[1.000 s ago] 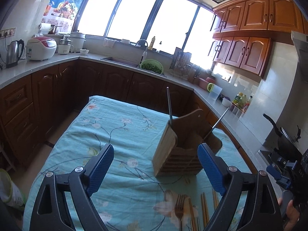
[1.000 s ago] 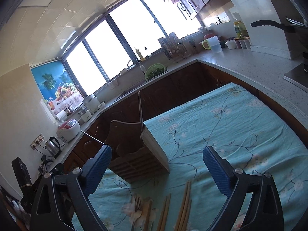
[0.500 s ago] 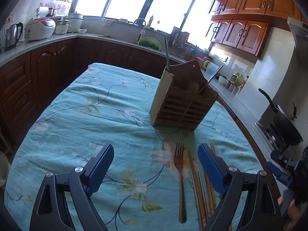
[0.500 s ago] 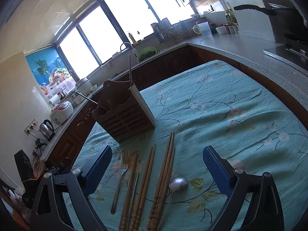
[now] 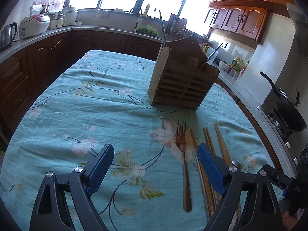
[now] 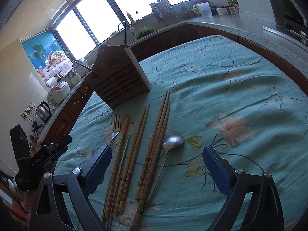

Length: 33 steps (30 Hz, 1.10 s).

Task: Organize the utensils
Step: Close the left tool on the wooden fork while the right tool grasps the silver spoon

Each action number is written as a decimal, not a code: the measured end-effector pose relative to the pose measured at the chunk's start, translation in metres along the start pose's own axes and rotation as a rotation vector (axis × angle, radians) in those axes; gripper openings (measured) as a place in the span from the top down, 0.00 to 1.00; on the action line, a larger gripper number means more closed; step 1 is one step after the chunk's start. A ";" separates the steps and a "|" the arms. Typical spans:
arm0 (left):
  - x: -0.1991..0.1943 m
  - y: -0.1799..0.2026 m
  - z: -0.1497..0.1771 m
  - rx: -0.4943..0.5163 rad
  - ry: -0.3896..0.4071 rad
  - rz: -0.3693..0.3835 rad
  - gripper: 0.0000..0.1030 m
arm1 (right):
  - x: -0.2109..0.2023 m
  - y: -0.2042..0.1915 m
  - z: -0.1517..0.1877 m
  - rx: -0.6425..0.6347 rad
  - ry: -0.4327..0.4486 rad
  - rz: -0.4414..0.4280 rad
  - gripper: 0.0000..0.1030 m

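Note:
A wooden utensil holder (image 5: 182,84) stands on the teal flowered tablecloth, with two thin metal sticks poking out of it; it also shows in the right wrist view (image 6: 119,80). In front of it lie a metal fork (image 5: 182,154), several wooden chopsticks (image 6: 154,144) and a metal spoon (image 6: 171,142). My left gripper (image 5: 156,165) is open and empty, above the cloth just left of the fork. My right gripper (image 6: 156,167) is open and empty, hovering over the chopsticks and spoon handle.
Brown kitchen cabinets and a countertop (image 5: 57,30) run around the table. A rice cooker (image 5: 34,25) and kettle (image 5: 7,34) stand at the left. A black wok (image 5: 288,115) sits on the stove at the right. The tablecloth (image 6: 240,96) stretches to the right.
Both grippers have tipped downward and drawn closer to the table, so the fork, chopsticks and spoon now lie between and just ahead of the fingers. Both stay open.

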<state>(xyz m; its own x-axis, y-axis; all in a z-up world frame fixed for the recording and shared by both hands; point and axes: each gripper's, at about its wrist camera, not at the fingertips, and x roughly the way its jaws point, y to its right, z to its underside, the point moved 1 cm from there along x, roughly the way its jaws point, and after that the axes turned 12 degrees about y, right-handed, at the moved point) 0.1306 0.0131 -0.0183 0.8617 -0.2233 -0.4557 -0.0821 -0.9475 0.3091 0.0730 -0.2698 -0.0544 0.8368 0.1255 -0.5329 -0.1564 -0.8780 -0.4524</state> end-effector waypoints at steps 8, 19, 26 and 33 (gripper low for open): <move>0.037 0.012 -0.001 0.046 -0.089 -0.010 0.26 | 0.019 0.007 0.012 0.021 -0.079 0.018 0.42; 0.097 0.038 -0.006 0.134 -0.171 0.020 0.46 | 0.031 0.007 0.015 0.000 -0.120 0.013 0.68; 0.142 0.052 -0.011 0.188 -0.215 0.027 0.48 | 0.037 0.006 0.014 0.007 -0.151 -0.017 0.81; 0.166 0.057 -0.008 0.208 -0.245 0.069 0.81 | 0.037 0.015 0.013 0.057 -0.169 -0.054 0.95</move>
<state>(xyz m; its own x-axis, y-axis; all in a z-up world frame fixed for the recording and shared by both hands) 0.2726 -0.0763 -0.0698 0.7062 -0.3133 -0.6349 -0.2582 -0.9490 0.1811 0.0946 -0.2719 -0.0899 0.7457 0.2517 -0.6169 -0.1471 -0.8409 -0.5209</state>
